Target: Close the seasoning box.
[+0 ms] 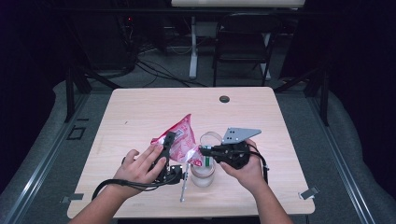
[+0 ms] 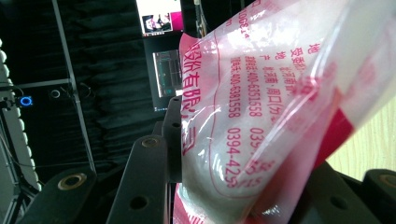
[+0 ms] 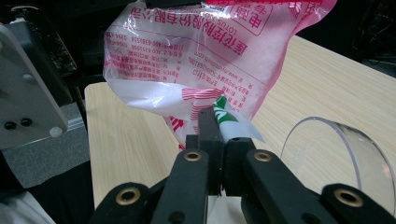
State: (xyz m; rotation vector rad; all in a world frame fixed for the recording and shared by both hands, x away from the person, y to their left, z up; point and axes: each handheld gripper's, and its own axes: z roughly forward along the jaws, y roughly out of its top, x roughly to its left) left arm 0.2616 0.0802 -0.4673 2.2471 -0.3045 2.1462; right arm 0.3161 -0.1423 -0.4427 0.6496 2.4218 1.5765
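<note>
A pink and clear plastic bag (image 1: 183, 136) of white powder is held up over the table. My left gripper (image 1: 171, 143) is shut on its body; the bag (image 2: 261, 116) bulges between the jaws in the left gripper view, where that gripper (image 2: 252, 182) clamps it. My right gripper (image 1: 202, 150) pinches the bag's lower corner. In the right gripper view the jaws (image 3: 219, 130) are closed on that green and white corner, with the bag (image 3: 196, 51) hanging above. A clear glass cup (image 1: 204, 175) stands just under the right gripper, its rim (image 3: 336, 154) to the right of the jaws.
A thin metal utensil (image 1: 183, 187) lies on the wooden table (image 1: 140, 107) in front of the cup, between the hands. A cable grommet (image 1: 224, 99) sits near the far edge. A folding chair (image 1: 243, 42) stands beyond the table.
</note>
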